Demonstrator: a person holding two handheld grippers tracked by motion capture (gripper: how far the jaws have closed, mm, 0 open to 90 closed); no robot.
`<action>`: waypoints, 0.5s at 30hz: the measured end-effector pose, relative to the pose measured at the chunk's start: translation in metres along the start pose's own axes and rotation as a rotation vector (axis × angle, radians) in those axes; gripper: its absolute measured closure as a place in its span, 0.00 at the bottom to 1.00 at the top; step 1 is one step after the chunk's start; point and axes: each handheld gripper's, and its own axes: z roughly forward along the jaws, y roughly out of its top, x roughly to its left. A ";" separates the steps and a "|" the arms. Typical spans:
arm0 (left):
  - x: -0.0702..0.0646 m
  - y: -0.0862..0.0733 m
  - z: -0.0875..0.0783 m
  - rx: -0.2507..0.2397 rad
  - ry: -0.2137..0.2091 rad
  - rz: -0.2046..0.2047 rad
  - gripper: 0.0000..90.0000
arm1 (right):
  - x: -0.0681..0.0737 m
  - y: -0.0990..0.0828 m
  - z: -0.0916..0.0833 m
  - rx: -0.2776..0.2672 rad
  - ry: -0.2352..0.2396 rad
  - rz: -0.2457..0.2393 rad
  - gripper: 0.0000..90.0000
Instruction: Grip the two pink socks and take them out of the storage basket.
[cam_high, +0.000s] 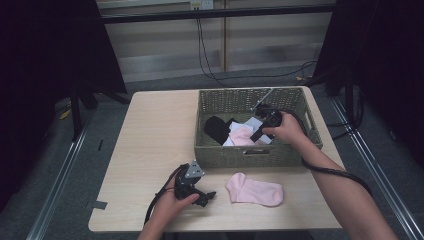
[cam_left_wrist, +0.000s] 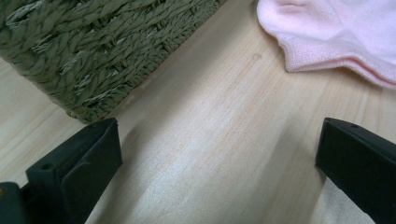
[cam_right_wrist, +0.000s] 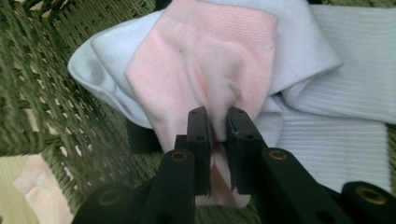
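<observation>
My right tool (cam_right_wrist: 217, 125) is clamped on the pink sock (cam_right_wrist: 205, 74) inside the basket (cam_high: 310, 131), jaws nearly together with a fold of pink fabric pinched between the pads. In the right gripper view the sock lies on top of a pale blue sock (cam_right_wrist: 303, 42), with a white ribbed sock (cam_right_wrist: 345, 126) just beside and partly under it. Woven green wall of the basket runs along the left of that view. From the high view my right hand (cam_high: 286, 128) is inside the basket over the pile, tool pointing toward its middle; a black sock (cam_high: 217, 127) sits at the left end of the pile, touching the light ones.

My left tool (cam_high: 197, 192) is released, jaws spread wide with nothing between them, only bare bench (cam_left_wrist: 210, 140) showing in the gap. It rests low at the front of the bench, my left hand (cam_high: 172, 205) holding it. The left gripper view has the basket's outer wall (cam_left_wrist: 93, 51) at upper left and a second pink sock (cam_left_wrist: 336, 32) at upper right, flat on the bench. In the high view that second sock (cam_high: 255, 190) lies just in front of the basket, near the left tool but apart from it.
</observation>
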 end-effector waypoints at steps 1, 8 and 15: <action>0.000 0.000 0.000 0.000 0.000 0.000 0.00 | 0.001 0.000 -0.003 -0.001 -0.006 -0.001 0.90; 0.000 0.000 0.000 0.000 0.000 0.002 0.00 | 0.008 0.002 -0.028 -0.025 -0.025 -0.044 0.89; 0.000 0.000 0.000 0.003 -0.004 0.002 0.00 | 0.016 0.004 -0.052 -0.023 -0.035 -0.073 0.89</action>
